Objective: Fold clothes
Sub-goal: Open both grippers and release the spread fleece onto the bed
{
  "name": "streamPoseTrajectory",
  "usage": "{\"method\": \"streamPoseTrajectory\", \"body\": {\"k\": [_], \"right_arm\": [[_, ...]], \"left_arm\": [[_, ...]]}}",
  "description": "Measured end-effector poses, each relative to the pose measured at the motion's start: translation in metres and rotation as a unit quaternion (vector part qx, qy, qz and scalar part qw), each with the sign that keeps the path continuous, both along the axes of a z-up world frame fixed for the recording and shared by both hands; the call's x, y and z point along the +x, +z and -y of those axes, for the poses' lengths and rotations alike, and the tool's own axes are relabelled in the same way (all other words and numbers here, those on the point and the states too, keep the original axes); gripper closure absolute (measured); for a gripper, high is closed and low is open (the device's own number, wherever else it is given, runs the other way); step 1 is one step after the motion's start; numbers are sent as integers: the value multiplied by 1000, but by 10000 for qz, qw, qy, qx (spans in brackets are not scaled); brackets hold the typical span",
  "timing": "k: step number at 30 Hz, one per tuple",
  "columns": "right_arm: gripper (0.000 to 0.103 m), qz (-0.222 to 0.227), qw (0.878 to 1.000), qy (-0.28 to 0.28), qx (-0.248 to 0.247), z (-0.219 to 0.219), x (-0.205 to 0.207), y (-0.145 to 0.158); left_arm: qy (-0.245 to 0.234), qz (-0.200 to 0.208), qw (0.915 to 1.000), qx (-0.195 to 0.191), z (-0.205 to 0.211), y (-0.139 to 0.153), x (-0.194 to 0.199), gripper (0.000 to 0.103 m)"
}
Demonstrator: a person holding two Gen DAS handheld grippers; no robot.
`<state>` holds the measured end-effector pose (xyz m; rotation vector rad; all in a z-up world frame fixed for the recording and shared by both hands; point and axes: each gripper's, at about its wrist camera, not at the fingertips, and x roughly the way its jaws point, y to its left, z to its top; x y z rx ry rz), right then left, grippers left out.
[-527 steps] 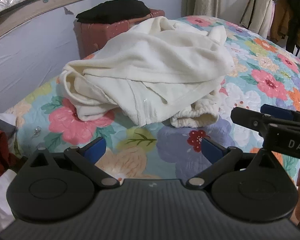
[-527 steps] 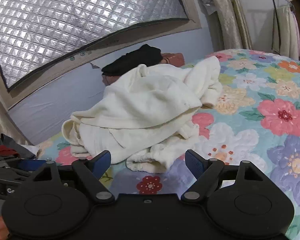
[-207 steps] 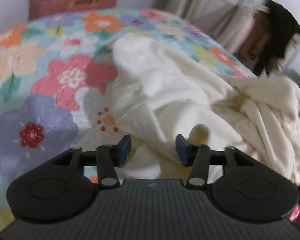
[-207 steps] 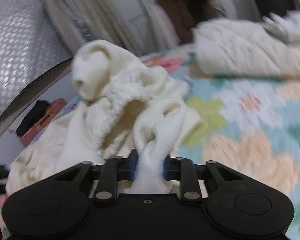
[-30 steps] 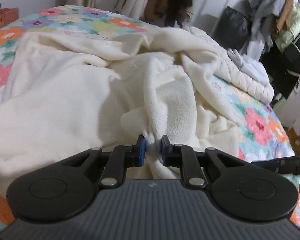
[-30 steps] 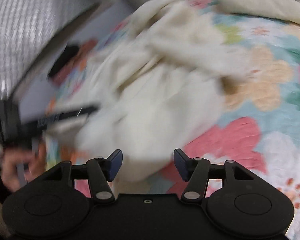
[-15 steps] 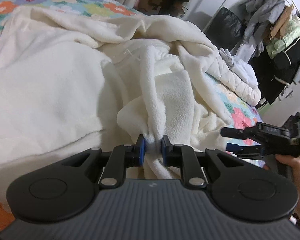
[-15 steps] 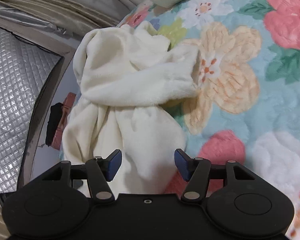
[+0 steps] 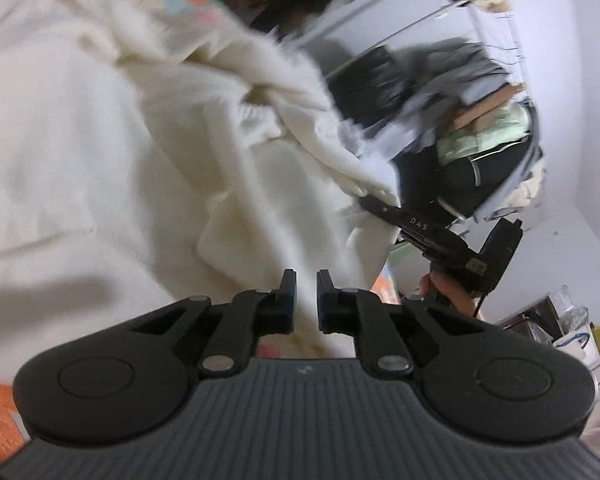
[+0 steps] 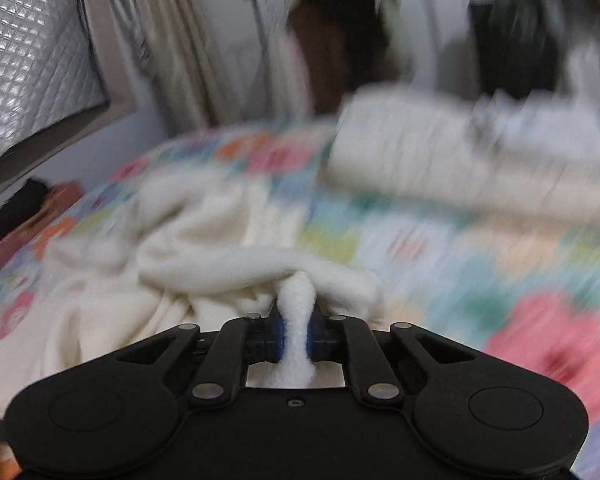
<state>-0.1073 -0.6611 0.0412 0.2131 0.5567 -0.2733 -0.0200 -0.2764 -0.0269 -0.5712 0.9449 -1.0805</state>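
on the flowered bedspread (image 10: 480,264) a cream fleece garment (image 10: 204,256) is spread in loose heaps, and it is gripped from two sides. a twisted ridge of its fleece is pinched between the blue pads of the right gripper (image 10: 297,334), whose jaws are closing down narrow on it. in the left wrist view, blurred by motion, the left gripper (image 9: 306,300) is seen with its jaws closing to a narrow slit; pale fleece shows in that gap, but whether it is truly clamped cannot be told. the right gripper is also seen there, at the garment's far edge, with a hand (image 9: 446,288) on its handle. a second folded pale bundle (image 10: 460,168) lies further back on the bed, and a rack of hanging clothes (image 9: 480,128) is seen beyond.

the step in hand is judged to be lifting and spreading the garment before any fold is made. it is best done with both grips raised together and drawn apart, so that the bunched fleece is shaken flat. the left grip should be confirmed first, since thick fleece is easily slipped from a shallow pinch.
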Motion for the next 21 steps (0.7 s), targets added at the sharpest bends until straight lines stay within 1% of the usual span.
{"method": "streamPoseTrajectory", "body": {"k": [1,2,4,5,7,9,10,11,12,13,14,15,16,18,21], "right_arm": [[93,18,9998,-70,-202,4,-4,10],[93,17,9992,-155,-364,8,-5,13],[93,-152,9986,-237,-442,19,-4,8],[93,-350,9978,-270,-495,25,1,-3],[90,-806,9958,-321,-304,37,11,-30],[84,-994,9925,-695,148,45,9,-48],[77,-767,9938,-753,301,39,-2,-43],[74,-504,9947,-785,437,30,-13,-36],[67,-240,9947,-817,572,22,-24,-29],[55,25,9939,-848,706,14,-35,-22],[50,191,9945,-741,708,0,-41,-16],[47,174,9959,-448,769,-14,-42,-15],[47,133,9963,-132,841,-27,-41,-14],[47,-177,9923,555,1096,-46,-27,-23],[45,-599,9856,1167,1069,-79,-10,-39]], "left_arm": [[-35,151,9998,94,3,3,-2,93],[-40,250,9994,233,6,3,-4,93],[-14,305,9980,560,12,-3,-5,93],[6,316,9964,786,15,-9,-4,93],[72,373,9919,1212,19,-17,-2,93],[148,436,9858,1612,21,-25,1,92],[179,445,9827,1788,22,-26,4,85],[211,453,9793,1963,22,-27,6,80],[240,457,9765,2091,22,-29,9,78],[268,449,9759,2118,21,-29,10,73],[312,433,9760,2113,18,-28,11,70],[366,423,9759,2107,15,-28,10,65],[408,435,9758,2104,11,-27,10,61],[460,505,9739,2163,7,-24,10,59],[507,724,9668,2398,7,-24,9,55]]}}
